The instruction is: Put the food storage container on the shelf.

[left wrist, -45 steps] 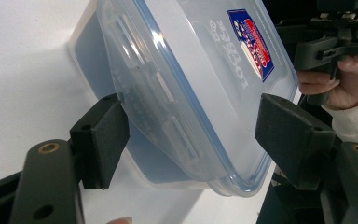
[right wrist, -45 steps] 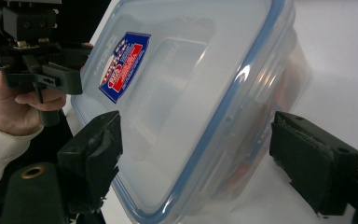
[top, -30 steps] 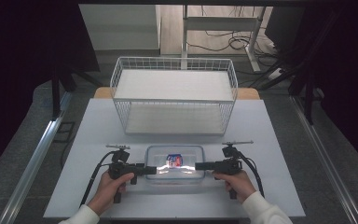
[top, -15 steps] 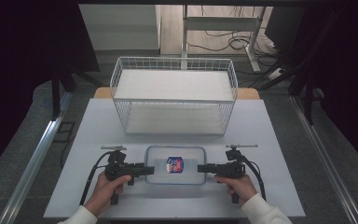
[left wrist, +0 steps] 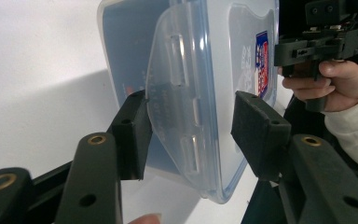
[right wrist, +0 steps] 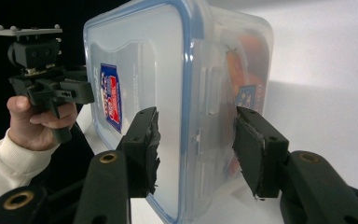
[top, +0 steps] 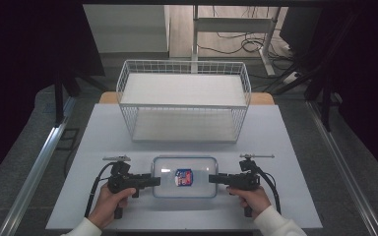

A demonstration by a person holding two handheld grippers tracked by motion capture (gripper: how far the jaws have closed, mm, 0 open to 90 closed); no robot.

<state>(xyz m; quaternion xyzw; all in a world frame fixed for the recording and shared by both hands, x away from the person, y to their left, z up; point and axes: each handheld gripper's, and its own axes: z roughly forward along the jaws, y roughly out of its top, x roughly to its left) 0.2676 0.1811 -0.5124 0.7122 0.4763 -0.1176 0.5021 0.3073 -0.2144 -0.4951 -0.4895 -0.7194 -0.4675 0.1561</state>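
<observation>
bright table, dark surroundings, soft shadows

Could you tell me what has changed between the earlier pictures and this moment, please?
Both grippers have drawn outward from the clear lidded container: a second ago their jaws reached in over its short ends, and now the left gripper and right gripper sit at those ends with jaws open either side of the side flaps. The container, white wire basket and table stayed put.
</observation>
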